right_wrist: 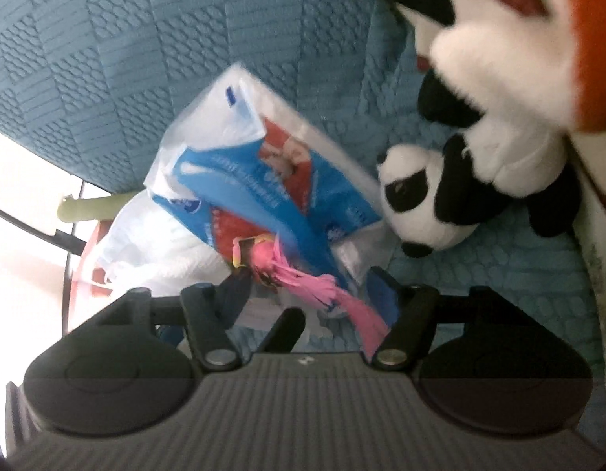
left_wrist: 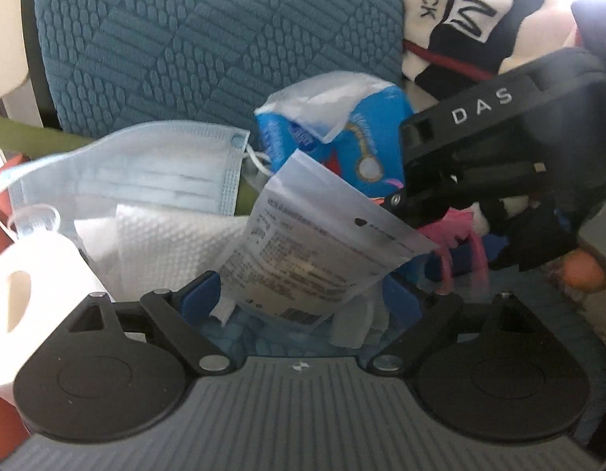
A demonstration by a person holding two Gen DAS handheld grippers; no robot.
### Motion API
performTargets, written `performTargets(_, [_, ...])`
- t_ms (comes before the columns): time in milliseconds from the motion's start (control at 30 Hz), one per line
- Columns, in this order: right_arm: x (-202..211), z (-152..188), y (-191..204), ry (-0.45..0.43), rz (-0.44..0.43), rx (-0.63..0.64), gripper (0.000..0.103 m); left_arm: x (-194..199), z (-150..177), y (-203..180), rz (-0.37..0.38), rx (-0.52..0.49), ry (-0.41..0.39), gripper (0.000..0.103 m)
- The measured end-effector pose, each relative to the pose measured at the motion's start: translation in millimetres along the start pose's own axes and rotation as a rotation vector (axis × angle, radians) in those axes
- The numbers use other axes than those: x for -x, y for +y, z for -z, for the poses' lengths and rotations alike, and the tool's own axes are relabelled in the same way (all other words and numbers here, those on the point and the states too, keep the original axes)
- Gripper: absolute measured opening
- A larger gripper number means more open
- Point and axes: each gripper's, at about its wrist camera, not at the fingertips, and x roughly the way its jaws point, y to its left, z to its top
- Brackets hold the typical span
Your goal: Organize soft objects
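Note:
In the left wrist view my left gripper (left_wrist: 301, 298) stands open, its blue fingers (left_wrist: 200, 294) either side of a white printed packet (left_wrist: 303, 259) that lies on the pile. My right gripper (left_wrist: 428, 216) reaches in from the right, over a pink-tasselled toy (left_wrist: 460, 235). In the right wrist view the right gripper (right_wrist: 308, 286) is open with that pink toy (right_wrist: 279, 271) between its fingers; I see no pad pressing on it. A blue tissue pack (left_wrist: 354, 137) (right_wrist: 263, 180) lies just behind. A blue face mask (left_wrist: 145, 172) and a paper towel (left_wrist: 165, 243) lie at the left.
Everything rests on a teal quilted cushion (left_wrist: 185, 31) (right_wrist: 106, 39). A toilet roll (left_wrist: 28, 286) stands at the near left. A panda plush (right_wrist: 420, 204) lies to the right, under a big white, black and orange plush (right_wrist: 499, 39). A printed plush (left_wrist: 460, 19) fills the top right.

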Motion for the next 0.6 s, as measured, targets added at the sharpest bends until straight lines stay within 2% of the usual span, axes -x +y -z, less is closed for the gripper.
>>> performTargets(167, [-7.0, 1.8, 9.8, 0.014, -0.006, 0.031, 0.048, -2.9, -3.3, 7.0, 0.057, 0.073, 0.026, 0.069])
performTargets(200, [-7.8, 1.9, 11.0, 0.015, -0.004, 0.034, 0.041, -2.4, -3.4, 7.0, 0.066, 0.077, 0.027, 0.066])
performTargets(267, [-7.8, 2.2, 12.9, 0.015, -0.008, 0.035, 0.037, -0.9, -3.0, 7.2, 0.079, 0.079, 0.028, 0.056])
performTargets(333, [-7.0, 3.6, 16.2, 0.013, -0.010, 0.042, 0.033, 2.4, -3.6, 4.7, 0.093, 0.080, 0.030, 0.042])
performTargets(367, [-6.4, 4.5, 18.2, 0.010, -0.003, 0.045, 0.025, 5.6, -2.2, 5.7, 0.098, 0.083, 0.029, 0.037])
performTargets(400, [-4.6, 4.3, 16.6, 0.006, 0.001, 0.048, 0.023, 7.2, -2.5, 5.2, 0.099, 0.086, 0.027, 0.028])
performTargets(500, [-4.3, 5.2, 17.1, 0.003, -0.011, 0.041, 0.021, 12.7, -3.7, 5.5, 0.126, 0.123, 0.025, 0.011])
performTargets(600, [-3.3, 6.5, 20.9, -0.006, -0.004, 0.056, 0.020, 21.9, -4.0, 6.3, 0.111, 0.144, 0.011, 0.006])
